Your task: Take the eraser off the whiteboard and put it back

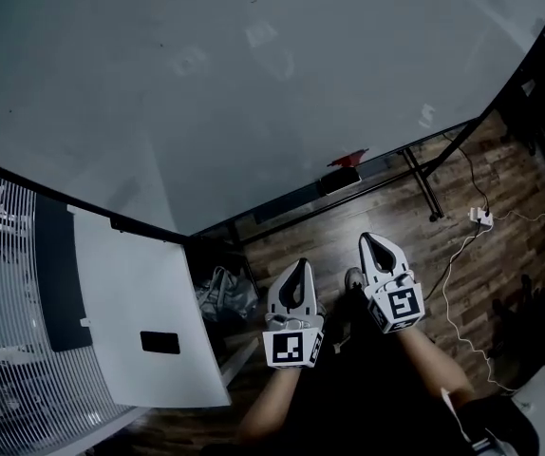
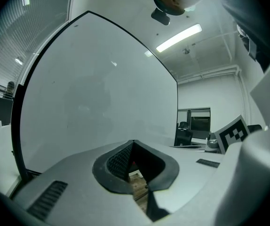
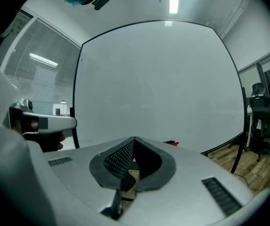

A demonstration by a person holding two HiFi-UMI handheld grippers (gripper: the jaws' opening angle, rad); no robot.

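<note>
Fingers on the left gripper (image 1: 300,265) and the right gripper (image 1: 366,239) are pressed tip to tip with nothing between them; only floor (image 1: 500,179) shows through the hollow behind the tips. Both hang in front of the whiteboard (image 1: 253,84), well apart from it. The red-topped eraser (image 1: 347,160) sits at the board's bottom edge, at roughly twelve o'clock from the right gripper and one o'clock from the left. I cannot tell whether it clings to the surface or rests on a ledge.

As I judge it, the main risk is arriving with the jaws closed: the tips would nudge the eraser along the edge or knock it to the floor. A shallow pinch on its thin body could also let it slip. A white cable (image 1: 453,283) trails at four o'clock from the right gripper and could catch a foot.

Count: two grippers, one whiteboard, one eraser, one cable
</note>
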